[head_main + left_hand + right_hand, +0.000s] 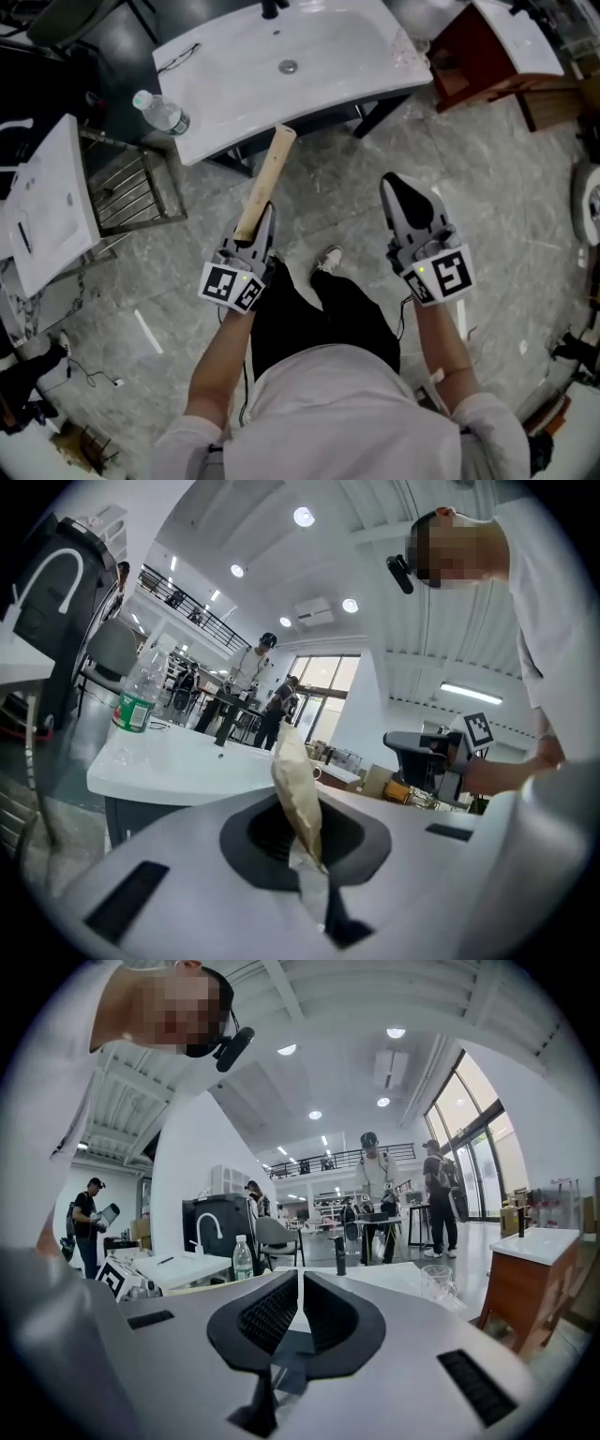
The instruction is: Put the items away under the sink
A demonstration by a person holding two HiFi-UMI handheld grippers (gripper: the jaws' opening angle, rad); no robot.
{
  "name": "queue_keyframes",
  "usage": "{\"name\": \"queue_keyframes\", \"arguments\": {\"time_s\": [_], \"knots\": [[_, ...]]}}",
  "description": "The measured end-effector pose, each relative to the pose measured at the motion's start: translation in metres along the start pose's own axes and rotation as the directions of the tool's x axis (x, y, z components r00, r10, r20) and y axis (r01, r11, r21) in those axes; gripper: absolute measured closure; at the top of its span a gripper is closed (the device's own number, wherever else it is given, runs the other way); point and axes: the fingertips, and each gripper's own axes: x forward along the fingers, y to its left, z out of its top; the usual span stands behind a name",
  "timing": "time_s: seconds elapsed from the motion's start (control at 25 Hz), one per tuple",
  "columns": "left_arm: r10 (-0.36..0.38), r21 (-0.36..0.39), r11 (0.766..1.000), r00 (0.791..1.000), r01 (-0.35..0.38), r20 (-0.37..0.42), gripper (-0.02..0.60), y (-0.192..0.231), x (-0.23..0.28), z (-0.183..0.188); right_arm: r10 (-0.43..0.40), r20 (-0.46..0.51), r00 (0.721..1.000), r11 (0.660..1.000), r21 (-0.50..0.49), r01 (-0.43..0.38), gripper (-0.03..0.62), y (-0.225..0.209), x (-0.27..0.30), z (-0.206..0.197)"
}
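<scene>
My left gripper (253, 231) is shut on the lower end of a long tan flat pack (266, 181), which points up toward the front edge of the white sink basin (328, 56). In the left gripper view the cream pack (298, 794) stands pinched between the jaws of my left gripper (300, 829), with the sink top (178, 761) beyond it. My right gripper (405, 190) hovers over the floor to the right, shut with nothing in it. In the right gripper view the right gripper (298, 1302) has its pads pressed together. The space under the sink is hidden.
A plastic water bottle (161, 112) lies on the sink's left corner and a clear glass (405, 49) stands at its right corner. A second white basin (42, 202) and a metal rack (131, 187) are at left. A wooden cabinet (469, 56) stands at upper right. People stand in the background.
</scene>
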Motion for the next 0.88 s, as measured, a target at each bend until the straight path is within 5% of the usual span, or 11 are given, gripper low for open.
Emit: {"name": "queue_keyframes", "arguments": {"time_s": [0.44, 0.88], "knots": [[-0.076, 0.071, 0.994, 0.995, 0.08, -0.069, 0.58, 0.056, 0.033, -0.107, -0.016, -0.048, 0.999, 1.0, 0.019, 0.017, 0.55, -0.022, 0.051, -0.114], [-0.034, 0.092, 0.995, 0.995, 0.043, -0.093, 0.58, 0.111, 0.061, -0.193, 0.015, -0.053, 0.998, 1.0, 0.026, -0.014, 0.551, -0.028, 0.083, -0.201]]}}
